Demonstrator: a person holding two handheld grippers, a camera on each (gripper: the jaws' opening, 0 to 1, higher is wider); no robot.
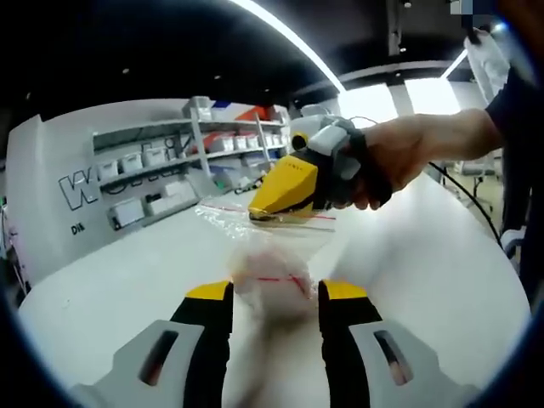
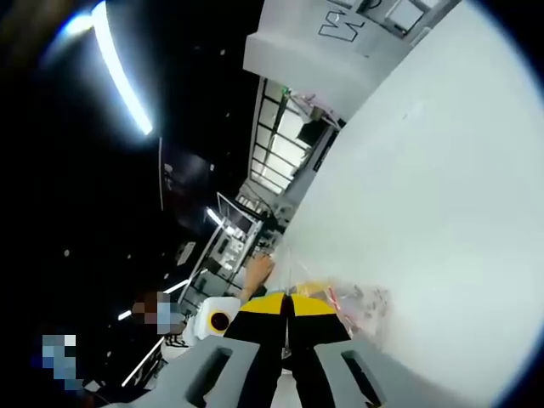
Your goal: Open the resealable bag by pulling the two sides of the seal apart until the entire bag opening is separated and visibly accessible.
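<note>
A clear resealable bag (image 1: 270,276) with a red seal line hangs blurred above the white table (image 1: 127,280). My left gripper (image 1: 276,291) stands open, its yellow-tipped jaws apart on either side of the bag's near part. The right gripper (image 1: 257,210), held by a hand (image 1: 399,157), comes in from the right and is shut on the bag's far edge by the red line (image 1: 316,218). In the right gripper view, my right gripper (image 2: 291,301) has its jaws pressed together on the crumpled clear bag (image 2: 361,310), which spreads to their right.
Shelves with white bins (image 1: 170,157) and a lettered white wall (image 1: 51,195) stand behind the table. A black cable (image 1: 467,200) runs along the table's right side, near a person's dark sleeve (image 1: 514,102). The white table (image 2: 442,187) stretches wide in the right gripper view.
</note>
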